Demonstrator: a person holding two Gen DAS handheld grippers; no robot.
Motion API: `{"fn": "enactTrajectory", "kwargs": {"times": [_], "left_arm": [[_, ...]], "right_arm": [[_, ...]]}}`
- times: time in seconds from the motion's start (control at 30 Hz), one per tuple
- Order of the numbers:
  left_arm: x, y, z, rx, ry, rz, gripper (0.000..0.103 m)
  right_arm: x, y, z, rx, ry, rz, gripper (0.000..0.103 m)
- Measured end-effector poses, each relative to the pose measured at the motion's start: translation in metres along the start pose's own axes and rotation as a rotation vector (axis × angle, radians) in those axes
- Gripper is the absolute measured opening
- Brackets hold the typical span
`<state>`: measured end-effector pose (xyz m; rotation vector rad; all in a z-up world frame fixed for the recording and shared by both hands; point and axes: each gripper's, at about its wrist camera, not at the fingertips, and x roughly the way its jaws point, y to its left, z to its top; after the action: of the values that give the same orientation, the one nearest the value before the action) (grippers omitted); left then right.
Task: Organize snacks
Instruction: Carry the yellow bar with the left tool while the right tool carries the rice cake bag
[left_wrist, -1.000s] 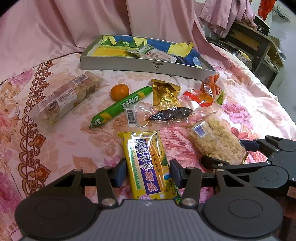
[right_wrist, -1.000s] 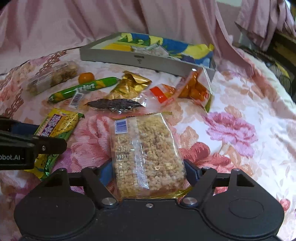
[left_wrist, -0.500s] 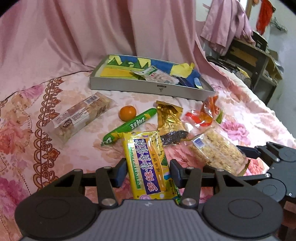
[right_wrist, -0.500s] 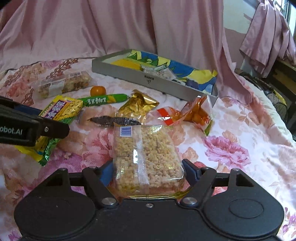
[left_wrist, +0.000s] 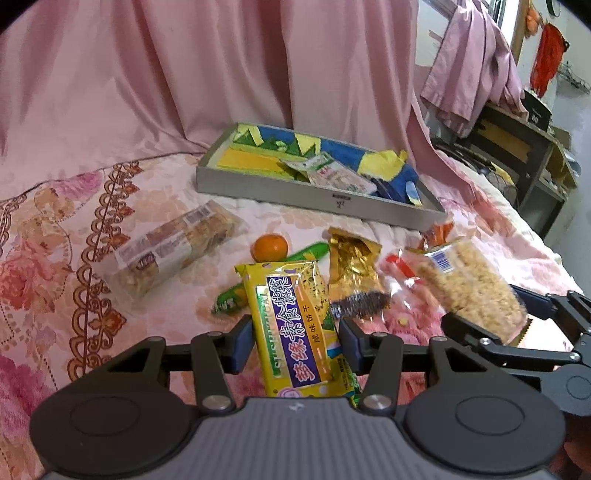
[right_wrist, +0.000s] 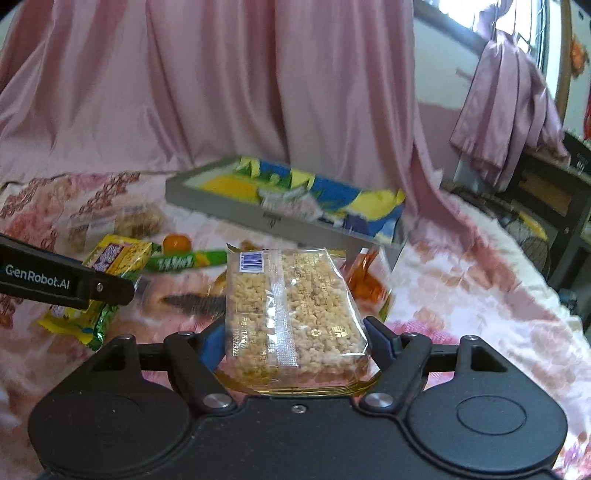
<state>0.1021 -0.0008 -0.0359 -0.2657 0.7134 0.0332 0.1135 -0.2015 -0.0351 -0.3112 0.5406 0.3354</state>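
left wrist view: left gripper (left_wrist: 295, 332) jaws pinching the yellow biscuit pack (left_wrist: 295, 325) across its width, pack standing up between the pads and clear of the bed (left_wrist: 55, 258). grey tray (left_wrist: 314, 192) lies ahead of the jaws and slightly right, one pale packet (left_wrist: 328, 173) already in it. between the jaws and the tray: orange (left_wrist: 269, 246), green stick snack (left_wrist: 273, 277), gold packet (left_wrist: 352, 264). clear bar pack (left_wrist: 173, 251) ahead-left. right gripper (left_wrist: 509, 325) sits just right of these jaws, carrying its own load.

right wrist view: right gripper (right_wrist: 293, 341) jaws pinching the rice crisp pack (right_wrist: 295, 310), a wide grip on both long sides, pack lifted. tray (right_wrist: 221, 197) ahead of the jaws, a bit left. orange wrapper (right_wrist: 369, 280) just beyond the right jaw. left gripper (right_wrist: 66, 282) off to the left with the yellow pack (right_wrist: 114, 258).

step looks like carry to tray, both hands loaded. advice: keep both packs high enough to clear the near wall, keep the two grippers apart, go in one at a time, lower onto the bare lining on the left, then let go. don't squeeze the crisp pack harder, it probably crumbles.
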Motion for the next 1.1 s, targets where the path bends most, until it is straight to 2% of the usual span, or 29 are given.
{"fn": "enactTrajectory", "kwargs": {"times": [0.43, 0.6, 0.73, 0.9, 1.1], "left_arm": [[0.02, 0.0, 0.034, -0.039, -0.061, 0.035, 0.054], [0.031, 0.0, 0.064, -0.05, -0.094, 0.06, 0.054], [0.043, -0.007, 0.092, -0.022, -0.132, 0.074, 0.054], [0.069, -0.022, 0.128, -0.019, -0.148, 0.064, 0.054], [0.122, -0.036, 0.169, -0.046, -0.136, 0.07, 0.054]], "right_arm": [[0.021, -0.015, 0.022, 0.009, -0.15, -0.022, 0.077], [0.044, -0.027, 0.039, 0.038, -0.195, -0.037, 0.077], [0.066, -0.039, 0.056, 0.063, -0.256, -0.048, 0.077], [0.098, -0.061, 0.081, 0.128, -0.311, -0.041, 0.077], [0.143, -0.091, 0.101, 0.175, -0.286, -0.019, 0.077]]}}
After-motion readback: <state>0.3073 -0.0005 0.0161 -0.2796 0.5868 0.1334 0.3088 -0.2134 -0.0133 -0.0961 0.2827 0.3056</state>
